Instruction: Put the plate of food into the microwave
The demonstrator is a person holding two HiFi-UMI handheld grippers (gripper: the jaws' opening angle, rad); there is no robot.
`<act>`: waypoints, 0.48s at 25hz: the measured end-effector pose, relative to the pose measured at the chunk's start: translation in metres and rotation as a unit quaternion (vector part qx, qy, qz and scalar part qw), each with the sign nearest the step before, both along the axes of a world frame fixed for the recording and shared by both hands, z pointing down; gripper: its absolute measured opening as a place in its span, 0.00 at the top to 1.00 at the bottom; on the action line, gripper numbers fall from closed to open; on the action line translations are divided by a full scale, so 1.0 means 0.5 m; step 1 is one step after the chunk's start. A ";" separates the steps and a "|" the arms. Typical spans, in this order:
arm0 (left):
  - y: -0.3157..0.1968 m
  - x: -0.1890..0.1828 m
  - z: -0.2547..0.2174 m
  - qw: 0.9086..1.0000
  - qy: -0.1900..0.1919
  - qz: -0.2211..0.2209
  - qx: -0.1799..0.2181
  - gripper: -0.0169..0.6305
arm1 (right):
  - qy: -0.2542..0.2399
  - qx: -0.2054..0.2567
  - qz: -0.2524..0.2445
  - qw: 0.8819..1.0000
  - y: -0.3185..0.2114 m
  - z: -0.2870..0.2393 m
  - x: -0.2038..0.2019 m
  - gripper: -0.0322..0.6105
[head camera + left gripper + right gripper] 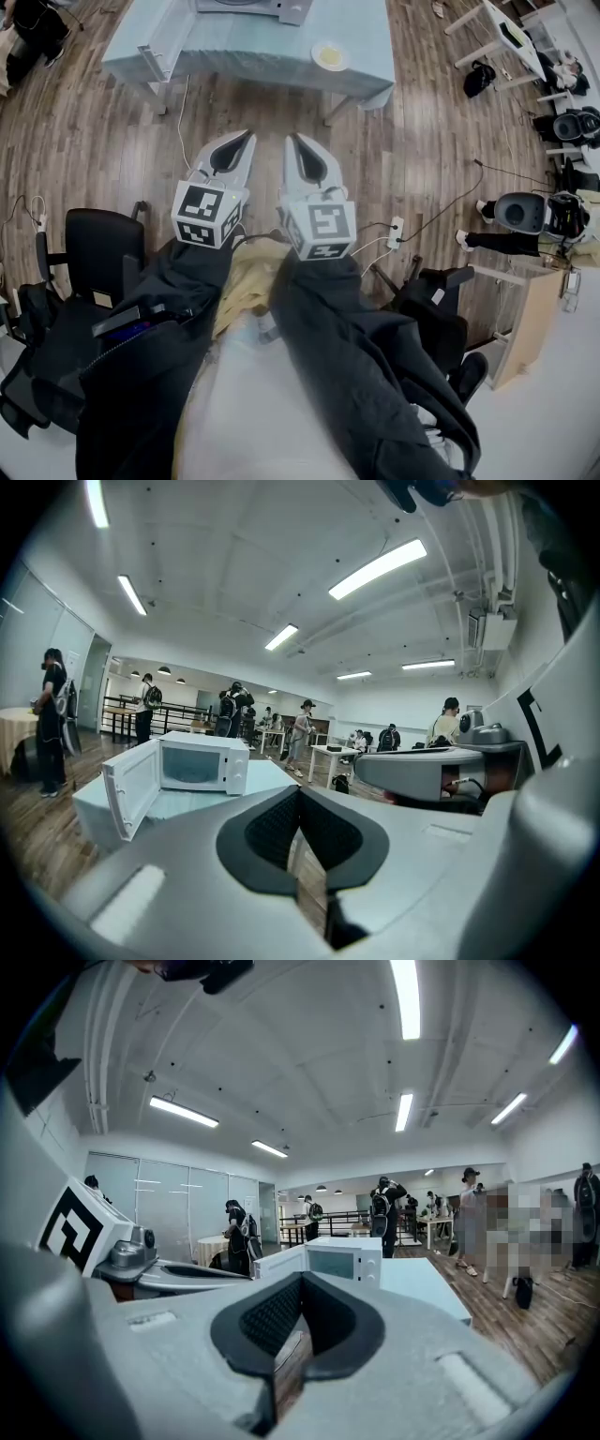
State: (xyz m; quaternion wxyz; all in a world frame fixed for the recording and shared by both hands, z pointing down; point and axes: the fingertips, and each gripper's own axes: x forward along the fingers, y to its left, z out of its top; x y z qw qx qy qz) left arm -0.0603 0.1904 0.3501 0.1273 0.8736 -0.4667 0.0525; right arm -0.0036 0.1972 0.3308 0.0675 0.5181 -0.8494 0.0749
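I have both grippers out in front of me over the wooden floor, well short of the counter (pixel 262 49). The left gripper (pixel 249 134) has its jaws together with nothing between them, and the right gripper (pixel 289 137) is closed and empty too.

The plate of food (pixel 330 54) sits on the far right part of the counter, near the edge, well apart from both grippers. The microwave (pixel 253 7) stands at the back of the counter to the plate's left, with its door (pixel 127 794) swung wide open, so the cavity is ready.

The plate looks small and pale with something yellowish on it, too far off for me to name the food. I expect it to be stiff, fairly light and smooth, so it may slip in the gripper. Loose food could slide if the plate tips.

I would take it at the near rim, one jaw over the lip and one under it, clear of the food. I would keep it level all the way across. If the plate sags from that one hold, my other gripper could steady the opposite rim.
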 end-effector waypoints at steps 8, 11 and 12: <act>0.014 -0.042 0.022 1.000 0.008 0.005 -0.012 0.98 | 0.005 -0.009 0.012 1.000 0.011 0.020 -0.036 0.96; 0.019 -0.057 0.032 1.000 0.010 0.006 -0.018 0.98 | 0.007 -0.012 0.013 1.000 0.016 0.028 -0.053 0.96; 0.022 -0.062 0.036 1.000 0.011 0.006 -0.020 0.98 | 0.007 -0.014 0.013 1.000 0.019 0.032 -0.058 0.96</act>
